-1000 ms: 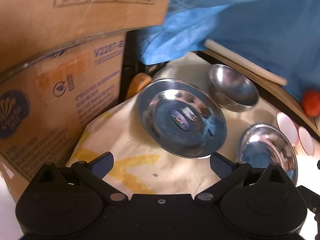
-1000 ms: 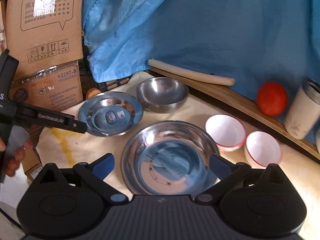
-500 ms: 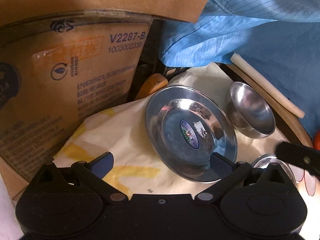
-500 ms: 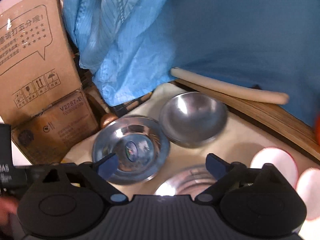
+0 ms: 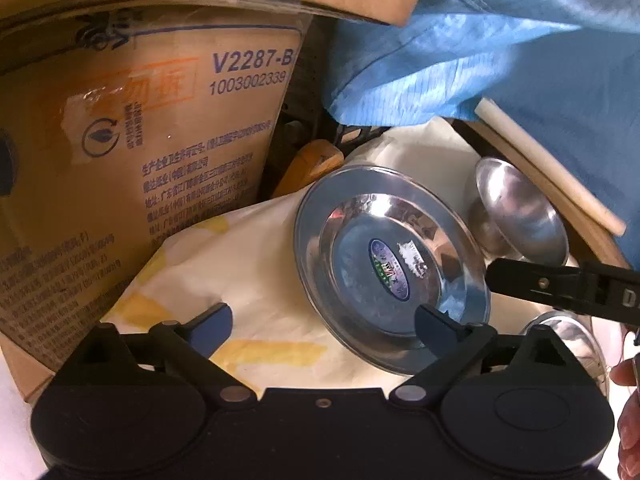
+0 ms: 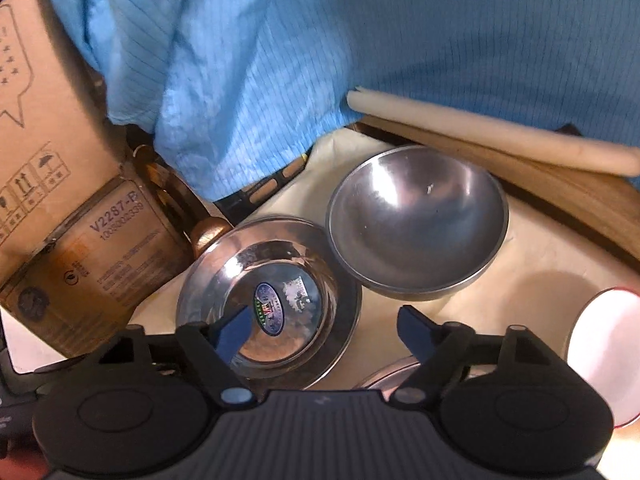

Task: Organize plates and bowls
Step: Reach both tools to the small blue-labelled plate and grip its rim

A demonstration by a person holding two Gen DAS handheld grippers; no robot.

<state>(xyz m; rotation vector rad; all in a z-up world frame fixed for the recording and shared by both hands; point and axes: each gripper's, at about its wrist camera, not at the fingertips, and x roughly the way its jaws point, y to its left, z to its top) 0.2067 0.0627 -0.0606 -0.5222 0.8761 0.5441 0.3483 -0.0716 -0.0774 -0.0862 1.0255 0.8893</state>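
A steel plate with a sticker (image 5: 390, 266) (image 6: 276, 300) lies on the cream cloth. A deep steel bowl (image 5: 516, 210) (image 6: 416, 224) stands just behind and right of it. A wider steel bowl (image 5: 572, 344) (image 6: 390, 374) shows only as a rim close in front. A white bowl with a red rim (image 6: 608, 354) sits at the right edge. My left gripper (image 5: 324, 330) is open and empty, its right finger over the plate's near rim. My right gripper (image 6: 326, 332) is open and empty above the plate's near right edge; its arm crosses the left wrist view (image 5: 560, 286).
Cardboard boxes (image 5: 140, 160) (image 6: 60, 200) stand close on the left. A blue cloth (image 6: 320, 60) hangs behind. A cream rolling pin (image 6: 492, 136) lies on a wooden board (image 6: 560, 188) at the back right. An orange-brown object (image 5: 312, 164) sits between box and plate.
Both grippers have moved forward and left toward the sticker plate. The right gripper has passed over the wide bowl, which is now almost out of its view. Both stay open.
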